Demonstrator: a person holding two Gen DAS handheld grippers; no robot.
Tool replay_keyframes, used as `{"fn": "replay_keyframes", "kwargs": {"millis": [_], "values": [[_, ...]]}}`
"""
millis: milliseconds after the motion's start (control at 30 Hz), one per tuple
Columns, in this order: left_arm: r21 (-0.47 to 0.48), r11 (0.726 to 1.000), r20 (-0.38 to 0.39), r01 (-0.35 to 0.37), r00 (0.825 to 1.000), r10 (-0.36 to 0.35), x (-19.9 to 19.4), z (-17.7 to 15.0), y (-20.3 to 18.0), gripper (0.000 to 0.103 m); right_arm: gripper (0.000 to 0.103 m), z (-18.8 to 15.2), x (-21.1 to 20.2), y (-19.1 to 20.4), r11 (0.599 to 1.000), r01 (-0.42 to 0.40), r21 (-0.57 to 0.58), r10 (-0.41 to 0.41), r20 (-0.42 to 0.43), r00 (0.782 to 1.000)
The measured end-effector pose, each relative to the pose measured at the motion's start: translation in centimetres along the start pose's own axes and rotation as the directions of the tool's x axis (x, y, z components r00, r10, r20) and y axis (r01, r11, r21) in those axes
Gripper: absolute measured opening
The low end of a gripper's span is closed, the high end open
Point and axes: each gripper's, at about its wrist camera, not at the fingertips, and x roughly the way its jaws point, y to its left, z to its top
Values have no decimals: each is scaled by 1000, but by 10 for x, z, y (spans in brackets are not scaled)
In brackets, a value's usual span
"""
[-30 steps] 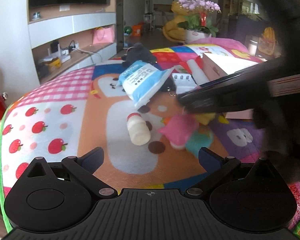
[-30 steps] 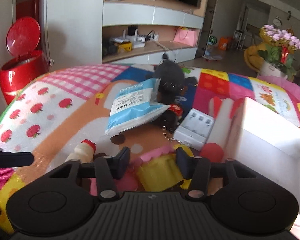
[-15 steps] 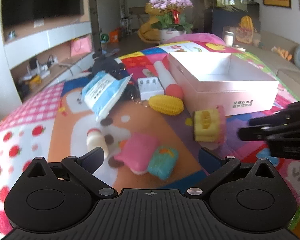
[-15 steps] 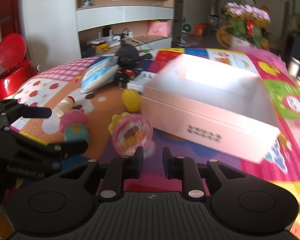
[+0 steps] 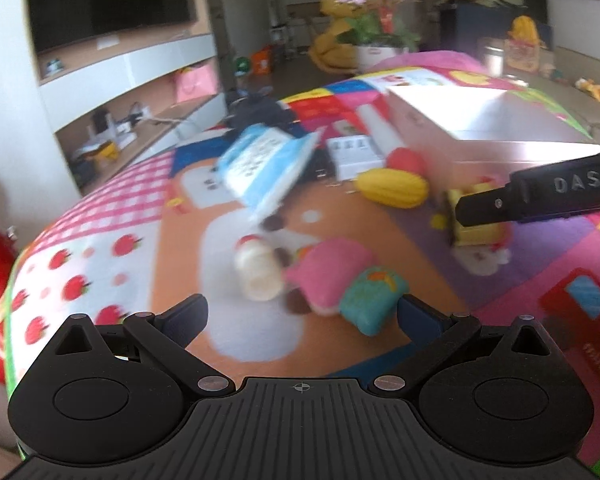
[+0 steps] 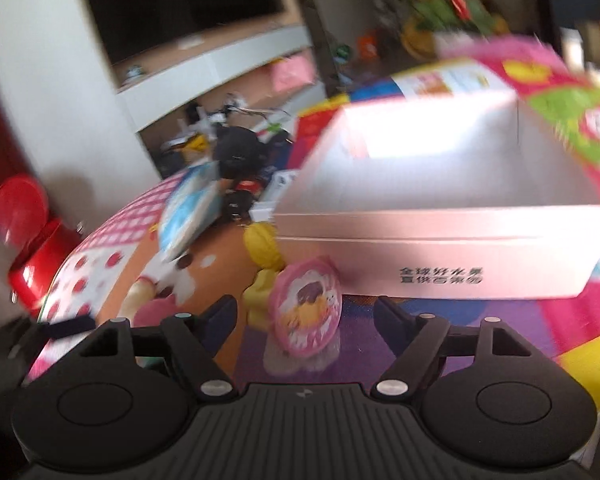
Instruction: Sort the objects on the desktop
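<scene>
A round pink-lidded snack cup [image 6: 306, 314] is seen tipped between the right hand-held gripper [image 6: 305, 316]'s just-opened, released jaws, near the empty pink box [image 6: 440, 256]; the left hand-held gripper [image 5: 302, 314] is spread wide

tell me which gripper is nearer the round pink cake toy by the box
Right. The right gripper is open with the round pink cake toy just ahead between its fingers; the left gripper sits farther off by the teal pouch.

Both wrist cams are sitting low over the mat [image 5: 120, 216], tilting down. Left is facing the near-left clutter, right is looking close at the box [image 6: 440, 264]. Both are catching the box and corn [image 5: 392, 189].
</scene>
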Motion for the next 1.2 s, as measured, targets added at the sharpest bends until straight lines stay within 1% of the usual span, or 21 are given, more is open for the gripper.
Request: {"fn": "replay_keyframes", "kwargs": {"millis": [67, 100, 133, 233, 267, 300, 367, 433, 467, 500, 533, 600, 667, 700, 767, 833, 900, 1000, 1033, 1133, 1200], "values": [[-19, 999, -4, -34, 999, 34, -1, -1, 9, 103, 76, 0, 12, 0, 999, -16, 49, 17, -20, 1000], [-31, 998, -5, -46, 999, 46, -1, -2, 14, 103, 74, -1, 13, 2, 999, -9, 50, 10, -13, 1000], [-42, 998, -6, -47, 999, 47, -2, -2, 17, 103, 61, -2, 13, 6, 999, -4, 32, 4, -8, 1000], [-89, 996, -6, 5, 1000, -6, -5, -1, 25, 103, 59, -5, 5, 12, 1000, -15, -23, 15, -6, 1000], [-106, 994, -3, 32, 999, -32, -6, 0, 25, 103, 51, -6, -4, 14, 998, -5, -63, 6, 13, 1000], [-123, 991, 2, 61, 998, -61, -7, 2, 24, 103, 48, -8, -11, 17, 994, 11, -105, -8, 23, 1000], [-125, 987, 12, 97, 995, -96, -6, 5, 17, 103, 44, -12, -25, 20, 978, 58, -200, -52, 32, 998], [-95, 990, 21, 106, 994, -104, -3, 8, 5, 95, 44, -20, -40, 21, 953, 107, -285, -98, 47, 994], [-75, 991, 18, 107, 994, -106, 0, 9, -1, 76, 44, -25, -48, 21, 936, 134, -324, -124, 51, 991], [-65, 992, 8, 112, 994, -112, 3, 10, -6, 66, 44, -29, -54, 20, 922, 156, -356, -145, 56, 988], [-60, 991, -1, 122, 993, -122, 7, 11, -10, 67, 43, -34, -60, 20, 905, 178, -387, -166, 63, 984], [-51, 993, -8, 104, 994, -105, 14, 12, -15, 68, 42, -40, -67, 18, 883, 204, -423, -190, 74, 979], [-37, 996, -12, 81, 997, -82, 19, 13, -18, 67, 42, -44, -72, 14, 879, 212, -427, -197, 80, 977], [-38, 997, -19, 73, 997, -73, 22, 13, -18, 60, 42, -43, -74, 12, 885, 209, -416, -193, 81, 978], [-41, 996, -18, 84, 996, -85, 22, 13, -16, 51, 42, -42, -74, 11, 895, 207, -395, -189, 84, 978], [-28, 994, -24, 103, 994, -104, 17, 12, -16, 51, 42, -43, -74, 11, 898, 204, -390, -185, 87, 979], [-4, 990, -27, 141, 990, -141, 9, 8, -20, 51, 42, -44, -74, 13, 897, 195, -396, -175, 86, 981], [24, 978, -44, 207, 978, -206, -3, 0, -26, 54, 48, -47, -76, 18, 901, 150, -407, -130, 76, 989], [27, 977, -48, 212, 976, -211, -5, -3, -27, 54, 48, -48, -77, 20, 900, 142, -413, -121, 77, 990], [1, 979, -51, 206, 977, -206, -9, -7, -24, 60, 52, -52, -79, 29, 897, 110, -428, -79, 89, 993], [-26, 981, -52, 193, 979, -195, -9, -8, -18, 68, 52, -54, -78, 35, 893, 96, -439, -63, 90, 994]]}}
